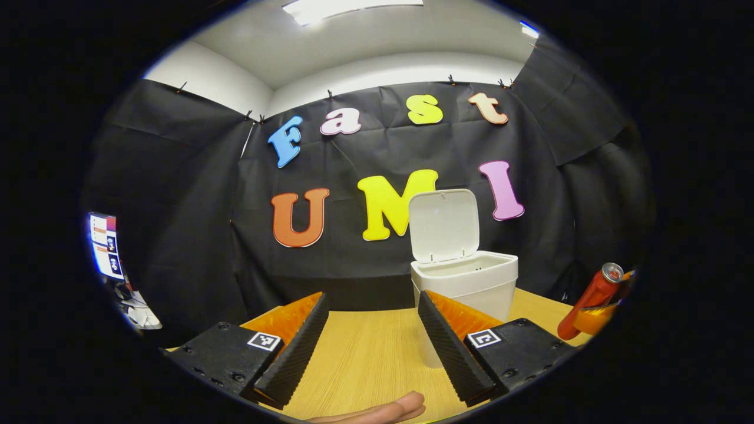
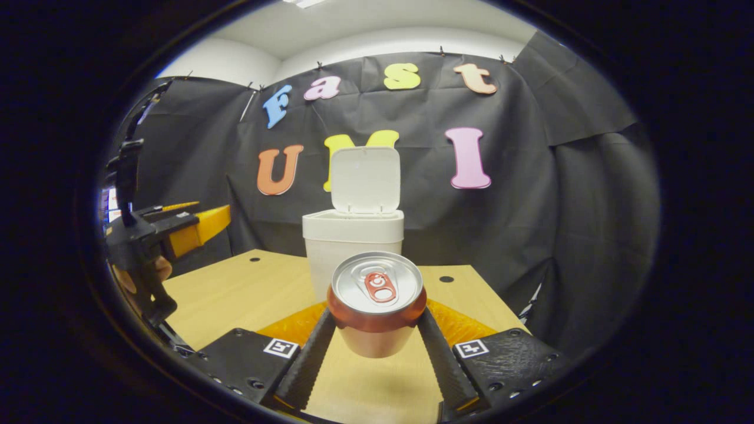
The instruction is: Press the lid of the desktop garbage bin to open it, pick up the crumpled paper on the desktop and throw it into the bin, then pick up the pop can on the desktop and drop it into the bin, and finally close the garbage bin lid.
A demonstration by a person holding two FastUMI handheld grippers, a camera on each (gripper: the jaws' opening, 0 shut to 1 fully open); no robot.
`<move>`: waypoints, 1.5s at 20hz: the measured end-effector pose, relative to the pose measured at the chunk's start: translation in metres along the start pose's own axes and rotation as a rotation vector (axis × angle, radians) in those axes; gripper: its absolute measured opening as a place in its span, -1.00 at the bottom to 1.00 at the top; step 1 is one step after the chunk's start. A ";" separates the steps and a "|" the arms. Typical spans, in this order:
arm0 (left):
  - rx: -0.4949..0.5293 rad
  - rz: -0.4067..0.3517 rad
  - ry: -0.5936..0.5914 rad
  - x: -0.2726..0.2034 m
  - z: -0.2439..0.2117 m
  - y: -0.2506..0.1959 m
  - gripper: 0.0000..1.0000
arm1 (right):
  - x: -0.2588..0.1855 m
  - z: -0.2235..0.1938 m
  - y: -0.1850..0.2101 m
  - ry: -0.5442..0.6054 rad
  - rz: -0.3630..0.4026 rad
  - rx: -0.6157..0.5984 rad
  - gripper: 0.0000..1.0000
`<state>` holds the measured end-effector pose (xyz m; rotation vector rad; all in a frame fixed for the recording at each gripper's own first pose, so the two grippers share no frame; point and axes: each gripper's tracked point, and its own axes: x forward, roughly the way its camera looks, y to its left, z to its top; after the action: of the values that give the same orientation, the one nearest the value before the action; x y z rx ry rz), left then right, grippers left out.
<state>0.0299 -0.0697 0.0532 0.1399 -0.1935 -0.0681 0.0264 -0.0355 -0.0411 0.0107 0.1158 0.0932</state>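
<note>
Right tongs [image 2: 374, 347] clamp one can [image 2: 377, 303]; left tongs [image 1: 368, 347] gape before one open-lidded bin [image 1: 465, 277]

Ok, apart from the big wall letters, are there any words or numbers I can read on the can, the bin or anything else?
Pop can: no text to read; the plain top and pull tab face the camera.
Garbage bin: plain, no words or numbers.
Square markers: black-and-white patterns, not letters.
Screen: too small and blurred to read.
So there is nothing readable.
</note>
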 end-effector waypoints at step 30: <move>-0.062 0.006 0.136 -0.045 -0.046 0.084 0.97 | 0.066 0.168 0.053 -0.032 -0.088 -0.073 0.62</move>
<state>-0.0008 0.0233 0.0124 0.0815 -0.0558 -0.0579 0.1064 0.0230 0.1186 -0.0653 0.0806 0.0095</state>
